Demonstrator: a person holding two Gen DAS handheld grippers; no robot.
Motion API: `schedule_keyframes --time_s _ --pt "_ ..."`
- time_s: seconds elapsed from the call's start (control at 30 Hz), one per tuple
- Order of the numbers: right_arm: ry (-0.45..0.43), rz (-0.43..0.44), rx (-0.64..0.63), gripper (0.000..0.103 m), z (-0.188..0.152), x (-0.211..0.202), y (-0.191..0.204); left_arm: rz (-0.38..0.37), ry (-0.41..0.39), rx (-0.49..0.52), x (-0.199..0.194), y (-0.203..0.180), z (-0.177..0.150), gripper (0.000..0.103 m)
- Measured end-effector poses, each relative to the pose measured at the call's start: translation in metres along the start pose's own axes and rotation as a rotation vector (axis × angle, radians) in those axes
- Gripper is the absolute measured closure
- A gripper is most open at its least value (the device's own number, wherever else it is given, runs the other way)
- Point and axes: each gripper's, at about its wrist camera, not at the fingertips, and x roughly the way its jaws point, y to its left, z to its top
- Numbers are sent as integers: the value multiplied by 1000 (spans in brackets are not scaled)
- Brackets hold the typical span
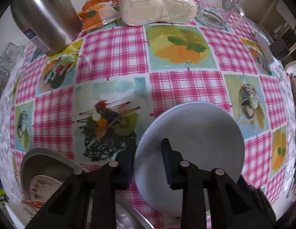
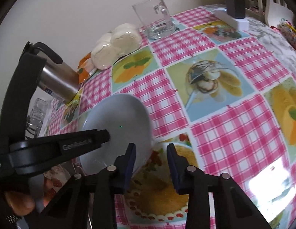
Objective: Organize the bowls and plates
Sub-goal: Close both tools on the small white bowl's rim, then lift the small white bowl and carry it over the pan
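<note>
The plate is a pale blue-grey dish, lying on the checked cloth of the desk at its near side, with a steel flask, a bag of white buns and a glass mug well apart at the far edge. The left gripper straddles its left rim, one pad inside the dish and one outside; the jaws stand narrow on that rim and look to be gripping it. In the right wrist view the right gripper stands partly closed at the plate's right rim, its left finger over the dish and its right finger over bare cloth; whether the pads press on the rim I cannot tell.

The plate looks glazed, so I judge it stiff, smooth and slippery, fairly heavy for its size, and liable to chip or break if dropped. The rim is the only sensible place to hold, pinched well in from the edge and kept level. A second dish sits to the near left, partly hidden, likely where stacking will happen.
</note>
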Motion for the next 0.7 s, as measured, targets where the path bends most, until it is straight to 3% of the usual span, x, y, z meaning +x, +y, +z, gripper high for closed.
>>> schedule_keyframes --time_s 0.13,0.37,0.7 --pt "2 17 -9 79 -1 3 4 -12 -22 -10 -3 1 -2 79" --pt "-11 8 -11 79 -2 -8 1 -67 -51 -37 -11 6 -10 81" --pt "-82 19 -33 79 -3 -60 8 -118 -184 -28 -82 3 -27 81"
